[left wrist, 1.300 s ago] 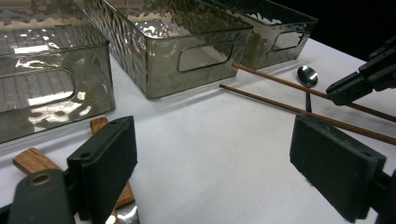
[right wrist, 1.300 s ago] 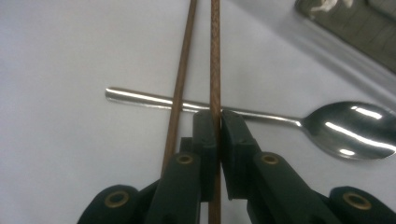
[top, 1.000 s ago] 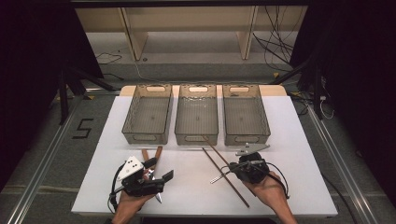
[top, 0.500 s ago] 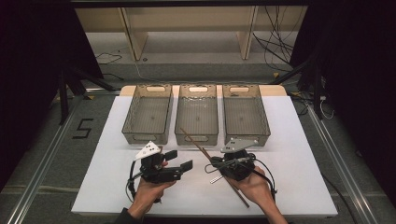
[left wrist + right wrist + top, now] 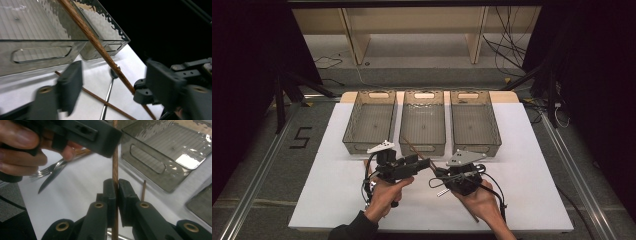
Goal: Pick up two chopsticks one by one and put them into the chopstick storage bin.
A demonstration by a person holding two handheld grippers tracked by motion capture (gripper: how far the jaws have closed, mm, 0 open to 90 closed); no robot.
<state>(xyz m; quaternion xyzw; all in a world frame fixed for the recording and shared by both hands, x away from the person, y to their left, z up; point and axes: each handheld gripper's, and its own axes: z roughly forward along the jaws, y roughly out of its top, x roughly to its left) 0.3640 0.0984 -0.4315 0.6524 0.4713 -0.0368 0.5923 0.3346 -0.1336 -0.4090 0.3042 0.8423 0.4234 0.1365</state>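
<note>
Right gripper (image 5: pixel 115 185) clamps chopstick (image 5: pixel 115 165), lifted off table (image 5: pixel 337 200). Left gripper (image 5: pixel 424 161) has moved in, jaws closing around it, apparently not yet touching; handover looks imminent.

High view: fixed overhead on the person's side, facing forward and down, far enough to take in the whole white bench (image 5: pixel 337 200) with three clear bins (image 5: pixel 422 122) at 12 o'clock.

Left gripper view: rides the left hand-held gripper (image 5: pixel 424 163), looks along its jaws, low and very close; bins at 11 o'clock, wooden chopstick (image 5: pixel 100 48) crossing diagonally.

Right gripper view: rides the right hand-held gripper (image 5: pixel 116 192), close along its jaws, chopstick running to 12 o'clock, bin at 2 o'clock.

Shared: all three catch that chopstick, the bins and the bench top; each gripper view also catches the other hand-held gripper.
</note>
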